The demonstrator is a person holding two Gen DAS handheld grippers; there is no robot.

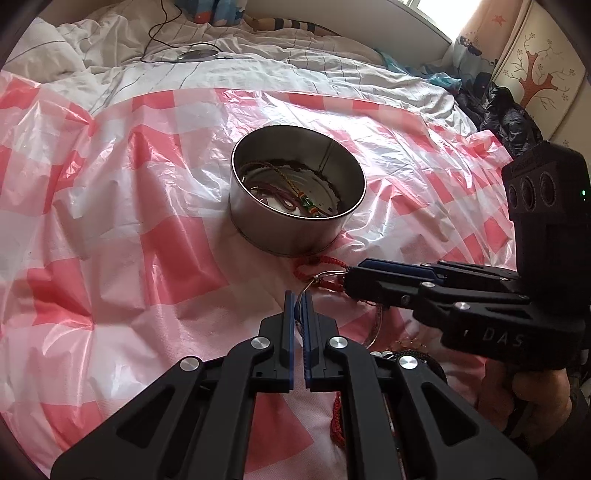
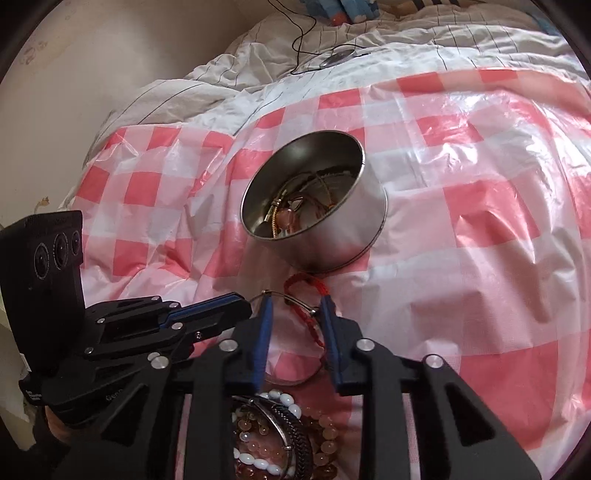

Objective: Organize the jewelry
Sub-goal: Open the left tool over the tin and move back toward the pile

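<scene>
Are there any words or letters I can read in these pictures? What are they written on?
"DAS" – pale letters on the black body of the right tongs, seen from the left wrist view; the word may be cut off.
"Gen" – start of a small word on the body of the left tongs, seen from the right wrist view; the rest is too small to read.
The metal tin shows no writing.

Rumpled white duvet (image 1: 110, 48), black cable (image 1: 159, 29), tree-patterned panel (image 1: 535, 74).
</scene>
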